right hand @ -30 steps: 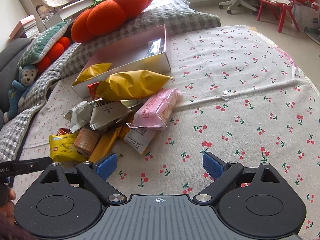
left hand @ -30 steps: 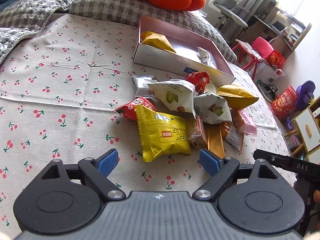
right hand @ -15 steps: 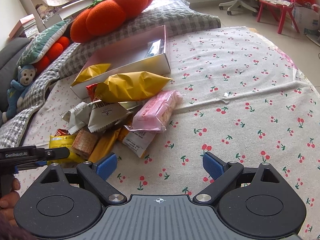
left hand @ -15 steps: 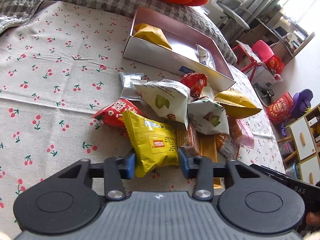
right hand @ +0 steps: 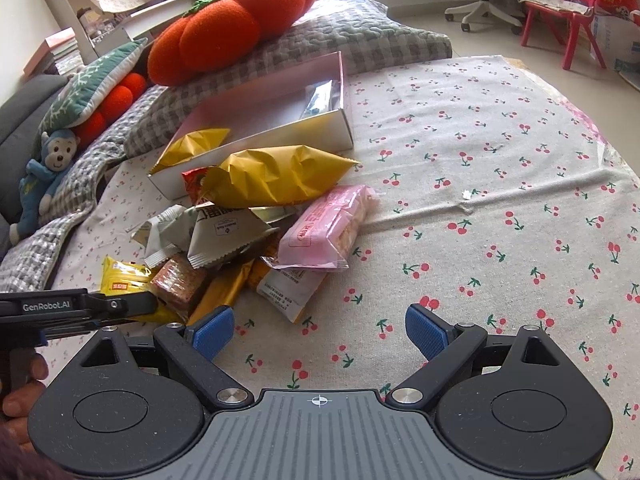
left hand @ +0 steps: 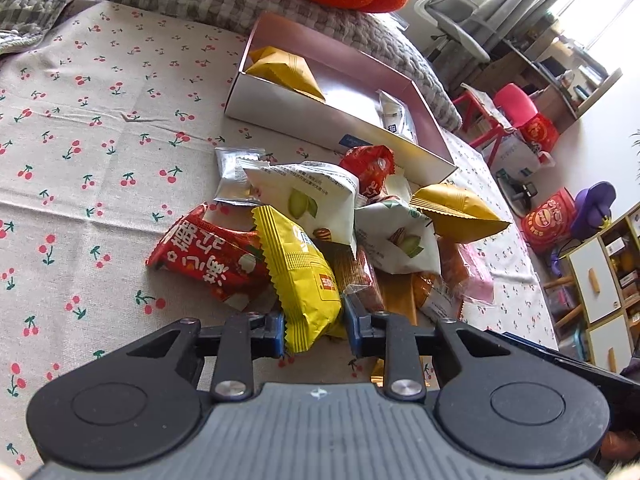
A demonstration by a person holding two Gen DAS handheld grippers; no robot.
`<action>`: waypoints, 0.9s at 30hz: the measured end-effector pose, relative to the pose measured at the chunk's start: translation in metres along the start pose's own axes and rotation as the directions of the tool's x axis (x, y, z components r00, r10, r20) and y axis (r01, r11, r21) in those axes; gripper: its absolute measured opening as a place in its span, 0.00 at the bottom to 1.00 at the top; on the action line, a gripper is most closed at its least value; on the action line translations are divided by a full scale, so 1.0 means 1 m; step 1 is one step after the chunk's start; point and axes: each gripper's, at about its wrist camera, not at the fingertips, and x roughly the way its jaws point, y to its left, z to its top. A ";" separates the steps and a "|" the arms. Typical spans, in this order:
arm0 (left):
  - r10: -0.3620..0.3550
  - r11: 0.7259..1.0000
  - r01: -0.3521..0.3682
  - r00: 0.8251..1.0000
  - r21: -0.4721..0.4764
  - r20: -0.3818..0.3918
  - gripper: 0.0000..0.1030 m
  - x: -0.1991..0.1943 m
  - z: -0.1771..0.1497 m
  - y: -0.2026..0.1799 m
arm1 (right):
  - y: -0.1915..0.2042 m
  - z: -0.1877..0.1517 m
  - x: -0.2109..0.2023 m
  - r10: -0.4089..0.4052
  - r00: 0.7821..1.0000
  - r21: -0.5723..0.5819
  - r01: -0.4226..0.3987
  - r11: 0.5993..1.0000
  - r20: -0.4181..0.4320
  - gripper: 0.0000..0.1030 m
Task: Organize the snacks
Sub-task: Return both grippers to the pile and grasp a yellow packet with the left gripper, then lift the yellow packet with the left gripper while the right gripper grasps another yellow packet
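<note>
A cherry-print cloth [left hand: 92, 128] covers the bed, with a grey checked pillow [right hand: 360, 36] and an orange plush cushion [right hand: 236, 20] behind an open pale box [left hand: 320, 128] that already holds a gold packet [left hand: 286, 72] and a small white packet [left hand: 394, 116].

Just in front of the box lies the snack heap. At its near edge the left gripper [left hand: 314, 330] is closing its blue pads on the lower corner of the yellow snack packet [left hand: 302, 276], which is pinched and crumpled between them. The right gripper [right hand: 318, 330] hangs wide apart over bare cloth, holding nothing.

The hold looks shallow, taken at the crimped tail of a slick, air-filled bag, so the packet may slide out when lifted. A red packet [left hand: 208, 256] tucks under its left side, and a brown biscuit bar [left hand: 358, 276] touches its right, so either could be dragged along or flicked off the heap. A hard squeeze could crush the contents.

The yellow packet is glossy, with zigzag-cut edges and a small red label.
</note>
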 end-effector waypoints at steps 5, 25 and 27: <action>0.006 1.000 -0.006 1.000 0.010 0.003 0.25 0.004 0.000 -0.003 | -0.009 0.008 0.002 0.007 1.000 0.066 -0.007 0.998 0.010 0.91; -0.013 1.000 0.013 0.999 0.014 0.036 0.20 -0.009 -0.003 0.002 | -0.025 0.070 0.027 0.318 0.943 0.512 -0.322 0.796 0.098 0.91; -0.014 1.000 0.013 0.999 0.018 0.043 0.20 -0.012 -0.003 0.002 | -0.018 0.073 0.041 0.267 0.963 0.530 -0.244 0.812 0.035 0.91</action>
